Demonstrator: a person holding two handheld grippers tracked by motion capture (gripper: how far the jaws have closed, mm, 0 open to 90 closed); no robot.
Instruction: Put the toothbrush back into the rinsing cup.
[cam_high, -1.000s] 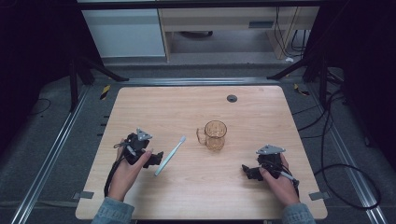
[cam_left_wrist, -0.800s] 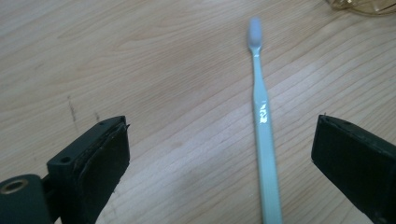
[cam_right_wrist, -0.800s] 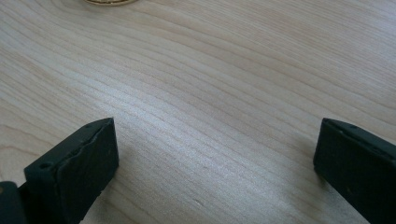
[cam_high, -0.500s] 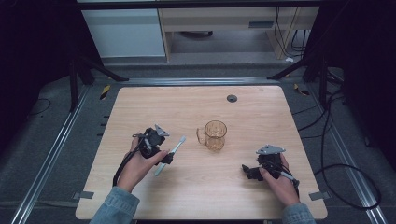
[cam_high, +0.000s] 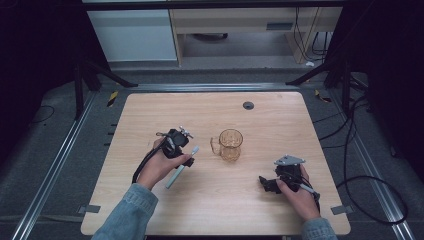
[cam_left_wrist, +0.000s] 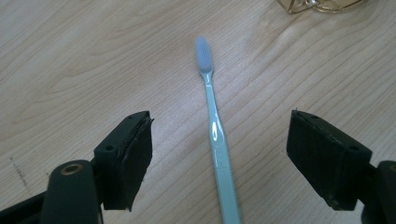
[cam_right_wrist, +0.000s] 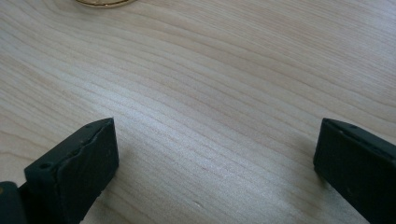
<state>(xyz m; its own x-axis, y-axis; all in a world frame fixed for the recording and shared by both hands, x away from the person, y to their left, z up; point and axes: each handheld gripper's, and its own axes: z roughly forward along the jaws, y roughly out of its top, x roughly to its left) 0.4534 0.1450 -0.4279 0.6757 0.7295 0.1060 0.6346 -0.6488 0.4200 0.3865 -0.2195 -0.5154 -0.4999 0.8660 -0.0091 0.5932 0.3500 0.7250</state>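
The left gripper (cam_left_wrist: 219, 154) hangs spread wide over the pale toothbrush (cam_left_wrist: 215, 135) lying flat on the table (cam_high: 280, 125), seemingly not touching it; the right gripper (cam_right_wrist: 215, 168) gapes over bare wood; an amber mug (cam_high: 230, 145) stands near.

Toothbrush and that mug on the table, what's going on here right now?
A person holds a pair of tongs in each hand. The left tongs are open and straddle the handle of the light blue toothbrush, which lies flat on the wooden table, not gripped yet. The amber glass mug stands just beyond the bristles. The right tongs sit open over bare wood, holding nothing.
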